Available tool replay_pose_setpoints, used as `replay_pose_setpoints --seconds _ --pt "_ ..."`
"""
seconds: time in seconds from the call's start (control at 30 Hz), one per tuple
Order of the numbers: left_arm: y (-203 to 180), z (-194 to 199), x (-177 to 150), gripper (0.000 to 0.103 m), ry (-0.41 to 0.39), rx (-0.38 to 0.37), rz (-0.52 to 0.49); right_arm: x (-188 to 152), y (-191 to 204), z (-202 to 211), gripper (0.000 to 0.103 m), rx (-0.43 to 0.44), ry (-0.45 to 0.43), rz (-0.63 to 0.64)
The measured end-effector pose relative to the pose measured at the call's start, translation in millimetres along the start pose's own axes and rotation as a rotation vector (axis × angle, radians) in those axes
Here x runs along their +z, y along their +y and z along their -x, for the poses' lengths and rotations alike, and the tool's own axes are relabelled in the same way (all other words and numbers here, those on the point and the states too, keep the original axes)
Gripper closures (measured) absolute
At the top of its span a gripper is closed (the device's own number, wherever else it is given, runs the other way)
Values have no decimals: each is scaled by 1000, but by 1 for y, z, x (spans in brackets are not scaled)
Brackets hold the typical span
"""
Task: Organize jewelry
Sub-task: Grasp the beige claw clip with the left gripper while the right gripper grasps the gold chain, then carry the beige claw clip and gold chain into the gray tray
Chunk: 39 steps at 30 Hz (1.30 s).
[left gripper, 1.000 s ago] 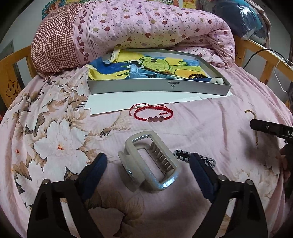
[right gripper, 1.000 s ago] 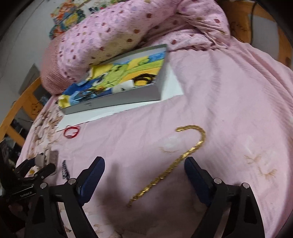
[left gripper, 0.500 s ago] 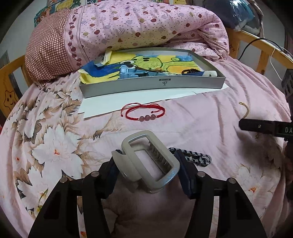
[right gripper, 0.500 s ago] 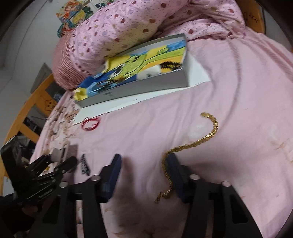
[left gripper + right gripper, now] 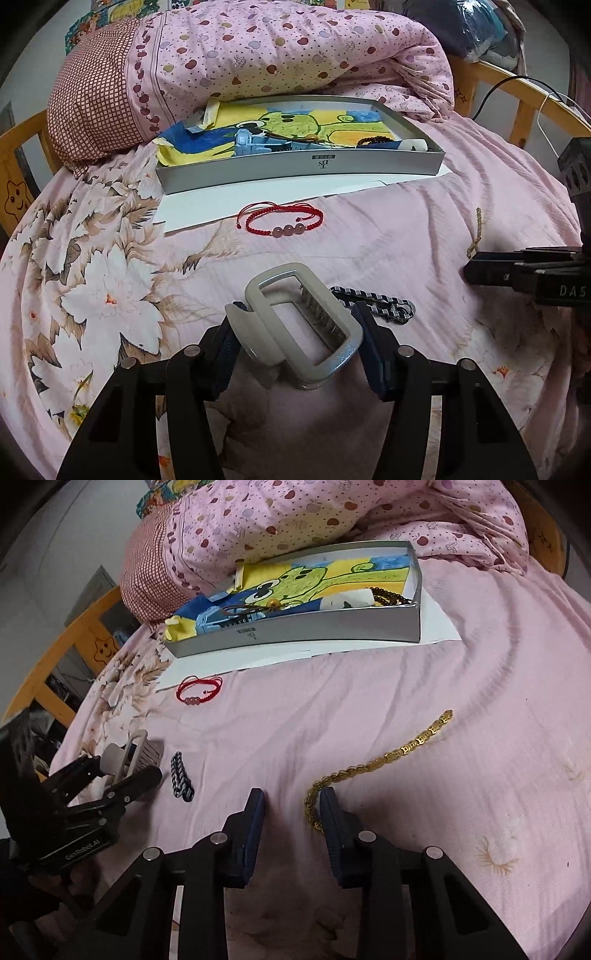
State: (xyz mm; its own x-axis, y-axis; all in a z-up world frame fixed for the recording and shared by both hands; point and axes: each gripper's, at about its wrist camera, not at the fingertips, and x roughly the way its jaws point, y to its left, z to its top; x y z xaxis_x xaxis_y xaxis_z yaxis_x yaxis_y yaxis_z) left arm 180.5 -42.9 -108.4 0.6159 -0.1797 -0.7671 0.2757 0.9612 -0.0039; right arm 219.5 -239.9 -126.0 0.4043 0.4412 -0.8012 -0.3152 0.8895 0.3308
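On the bed, the left gripper (image 5: 295, 339) clamps a grey hair claw (image 5: 301, 325); the right gripper (image 5: 291, 812) is closing beside the near end of a gold chain (image 5: 384, 757), both apparently bound for the far grey tray (image 5: 295, 166).

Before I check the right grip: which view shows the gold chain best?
The right wrist view: the gold chain runs nearly whole across the sheet, its near end between the closing right gripper. The left wrist view shows only a short edge-on stretch.
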Motion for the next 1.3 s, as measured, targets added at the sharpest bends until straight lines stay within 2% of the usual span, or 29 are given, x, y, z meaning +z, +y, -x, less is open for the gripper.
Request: replay_pose_setpoints --seconds 0.07,0.17,0.33,0.47,0.67,0.8,0.93,1.07,1.3 --pt "1 1 0 51 1 -8 12 -4 2 -2 95 0 13 3" --pt "1 3 -1 51 1 -13 24 -8 7 1 98 1 11 9" --pt "-1 12 -6 51 -3 -33 35 -8 1 15 99 98 -9 -94" --pt "-3 22 -9 51 -5 -53 43 -5 -4 31 99 213 -41 -195" --pt "-6 33 -9 51 -17 -80 50 -8 16 41 99 291 -49 -203" --pt "-5 39 -6 51 -29 -86 54 -1 22 50 99 338 -84 -228" --pt "0 45 4 51 -40 -93 52 16 24 60 99 377 -133 -250" --pt "10 48 25 51 -64 -88 45 48 30 71 99 402 -199 -230" --pt "37 40 85 51 -118 -53 38 133 36 74 100 379 -290 -140"
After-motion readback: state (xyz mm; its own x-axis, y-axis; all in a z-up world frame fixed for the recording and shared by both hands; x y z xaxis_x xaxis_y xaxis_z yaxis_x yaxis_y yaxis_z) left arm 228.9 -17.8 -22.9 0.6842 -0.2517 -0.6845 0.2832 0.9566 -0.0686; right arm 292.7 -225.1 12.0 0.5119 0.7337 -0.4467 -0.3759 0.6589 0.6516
